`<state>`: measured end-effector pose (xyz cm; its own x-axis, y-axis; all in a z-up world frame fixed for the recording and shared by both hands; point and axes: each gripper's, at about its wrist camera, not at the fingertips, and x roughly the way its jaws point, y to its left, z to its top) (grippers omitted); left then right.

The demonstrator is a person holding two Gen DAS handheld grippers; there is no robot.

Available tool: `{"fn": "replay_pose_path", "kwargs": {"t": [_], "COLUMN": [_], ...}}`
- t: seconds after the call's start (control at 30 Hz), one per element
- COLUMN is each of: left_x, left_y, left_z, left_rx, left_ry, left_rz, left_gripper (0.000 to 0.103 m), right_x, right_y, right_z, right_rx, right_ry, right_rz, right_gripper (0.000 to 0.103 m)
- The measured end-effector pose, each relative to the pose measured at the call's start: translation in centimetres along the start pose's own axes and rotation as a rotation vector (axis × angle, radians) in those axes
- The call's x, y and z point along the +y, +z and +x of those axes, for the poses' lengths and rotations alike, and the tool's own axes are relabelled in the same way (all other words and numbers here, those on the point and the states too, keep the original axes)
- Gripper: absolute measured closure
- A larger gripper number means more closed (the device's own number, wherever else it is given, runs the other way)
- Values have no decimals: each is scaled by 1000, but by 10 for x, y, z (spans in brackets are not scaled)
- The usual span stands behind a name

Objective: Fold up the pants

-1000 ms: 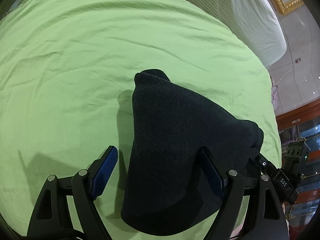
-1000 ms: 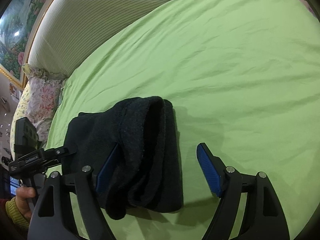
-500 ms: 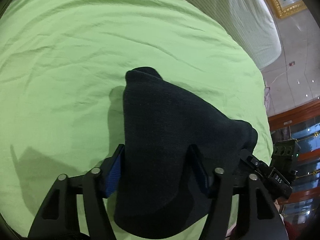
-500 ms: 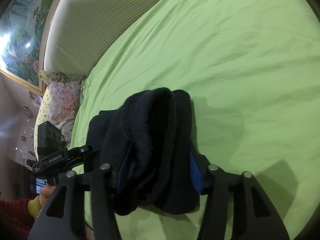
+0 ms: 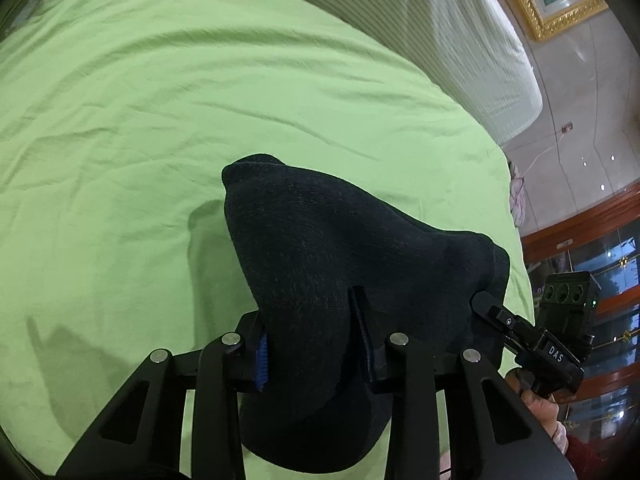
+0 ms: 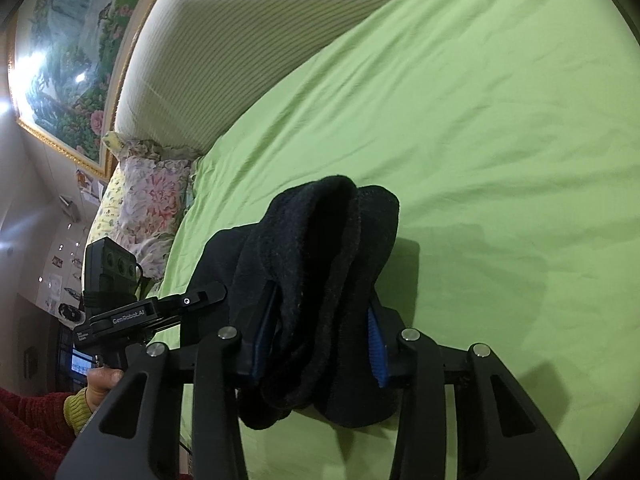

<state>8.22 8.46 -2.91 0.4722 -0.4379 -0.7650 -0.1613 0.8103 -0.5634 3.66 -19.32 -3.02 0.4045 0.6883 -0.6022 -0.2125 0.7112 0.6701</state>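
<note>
The black pants are folded into a thick bundle and held up over the green bedsheet. My left gripper is shut on one end of the bundle, its blue pads pressed into the cloth. My right gripper is shut on the other end, where the stacked folded layers show edge-on. Each gripper shows in the other's view: the right one at the bundle's far side, the left one likewise. The bundle hides most of the fingertips.
A striped white headboard cushion runs along the far side of the bed. A floral pillow lies at the bed's corner. A gold-framed painting hangs on the wall. The bed's edge drops off beside wooden furniture.
Both grippers went from open around the bundle's ends to shut on them, and the bundle has risen off the sheet, casting a shadow below.
</note>
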Motion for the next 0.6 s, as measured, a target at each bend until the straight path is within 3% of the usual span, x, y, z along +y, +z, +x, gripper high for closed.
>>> {"fn": "replay_pose_path", "kwargs": {"t": [0.27,0.6], "left_x": [22,74], "left_y": [3,13], "left_z": [-46,-102], "left_rx": [-77,-173], "left_ry": [6,64], "left_rz": [-45,-108], "left_gripper": [69,70], "right_x": [34,86], "right_y": [11,31], "right_z": [12,66], "right_rx": [16,83], "right_ry": [30,47], "right_rz": [-60,-157], "right_gripper": [62,62]}}
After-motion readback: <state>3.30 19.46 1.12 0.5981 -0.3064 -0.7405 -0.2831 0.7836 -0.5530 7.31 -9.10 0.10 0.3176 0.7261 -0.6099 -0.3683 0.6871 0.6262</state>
